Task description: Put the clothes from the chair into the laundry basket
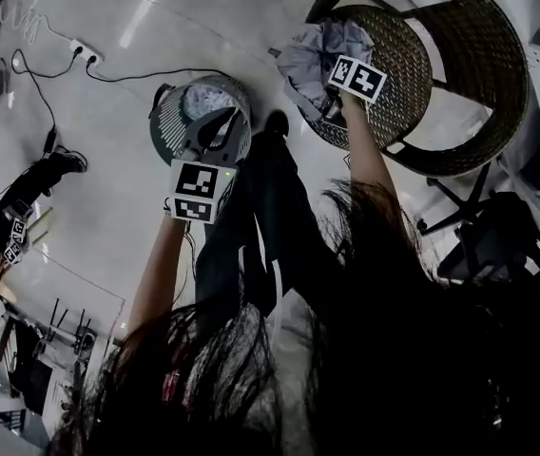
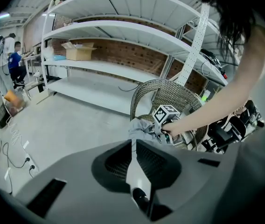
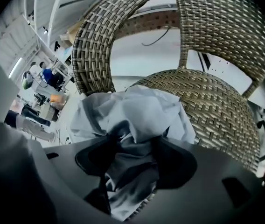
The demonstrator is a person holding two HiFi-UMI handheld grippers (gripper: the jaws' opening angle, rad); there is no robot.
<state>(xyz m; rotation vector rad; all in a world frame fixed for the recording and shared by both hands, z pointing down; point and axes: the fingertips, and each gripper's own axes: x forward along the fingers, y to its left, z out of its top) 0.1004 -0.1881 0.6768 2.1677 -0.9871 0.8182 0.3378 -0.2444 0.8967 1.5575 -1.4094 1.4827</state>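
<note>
Right gripper view shows the right gripper (image 3: 132,150) with jaws spread wide, not yet pinching. The crumpled grey clothes (image 3: 137,111) on the wicker chair (image 3: 216,111) bunch between them. The left gripper (image 1: 215,133), jaws together and empty, hovers over the laundry basket (image 1: 165,126), well apart.

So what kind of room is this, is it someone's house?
Probably not a house, more like a workshop or storeroom: long metal shelving against a brick wall, a bare floor with a power strip and loose cables, and an office chair.
</note>
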